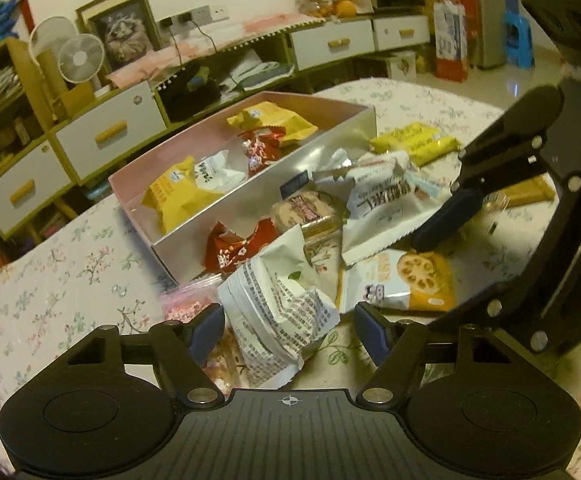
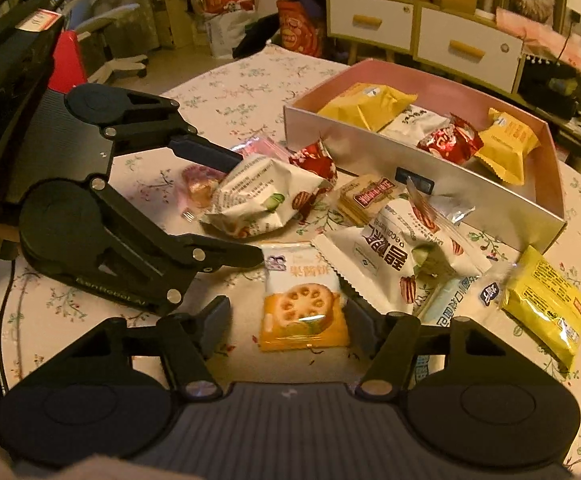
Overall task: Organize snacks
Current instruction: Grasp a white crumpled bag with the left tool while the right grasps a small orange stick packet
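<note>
Snacks lie loose on the surface at the box's (image 2: 430, 168) six o'clock. Left tongs (image 1: 286, 332) half-open astride a white packet (image 1: 278, 312), right tongs (image 2: 286, 320) half-open astride an orange packet (image 2: 302, 312), neither gripped. Next: pinch, lift, box.

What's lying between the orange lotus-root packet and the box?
The white pecan bag and a brown biscuit pack, seen in the right wrist view.
</note>
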A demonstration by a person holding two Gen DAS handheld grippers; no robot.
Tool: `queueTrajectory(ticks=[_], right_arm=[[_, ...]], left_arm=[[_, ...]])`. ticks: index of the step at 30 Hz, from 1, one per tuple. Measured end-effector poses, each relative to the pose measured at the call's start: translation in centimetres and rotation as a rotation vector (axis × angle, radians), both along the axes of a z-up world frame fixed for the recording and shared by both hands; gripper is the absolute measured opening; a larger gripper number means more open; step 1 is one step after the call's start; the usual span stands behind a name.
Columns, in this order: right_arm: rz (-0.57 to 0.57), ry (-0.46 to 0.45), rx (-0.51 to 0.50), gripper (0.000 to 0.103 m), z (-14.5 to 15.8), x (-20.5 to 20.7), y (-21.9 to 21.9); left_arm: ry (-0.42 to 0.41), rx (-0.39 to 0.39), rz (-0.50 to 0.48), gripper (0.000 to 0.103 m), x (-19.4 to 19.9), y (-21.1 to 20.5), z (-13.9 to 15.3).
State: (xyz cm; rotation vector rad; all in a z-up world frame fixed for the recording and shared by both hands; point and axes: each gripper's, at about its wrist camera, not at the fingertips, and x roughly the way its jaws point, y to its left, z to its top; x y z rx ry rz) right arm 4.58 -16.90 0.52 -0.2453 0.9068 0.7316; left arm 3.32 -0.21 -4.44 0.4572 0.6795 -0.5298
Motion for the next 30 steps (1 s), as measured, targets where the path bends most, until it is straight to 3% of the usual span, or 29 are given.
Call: queueTrajectory(ticks=[5,12,15,19,30], right_arm=[[-0.010,-0.010,-0.018,0.059,-0.35,0.36,0.17],[-0.007,-0.032,-0.033,0.057,-0.38,0.40,0.59],[-0.007,-0.039,-0.035,0.050,-0.30,0.39,0.67],[-0.011,-0.047,-0.043,0.039,-0.16,0.49,0.82],[-0.006,-0.068,-0.043,0.035,0.45,0.47,0.77]], left_arm=[[-0.017,0.043,-0.013,0.067,0.05,-0.40,-0.63],[-0.029,0.044,0.001,0.063,0.20,-0.51,-0.68],[-0.040,0.054,0.013,0.054,0.26,-0.61,-0.70],[-0.035,0.053,0.022,0.050,0.40,-0.48,-0.65],[-0.015,0.034,0.029,0.043,0.43,-0.28,-0.18]])
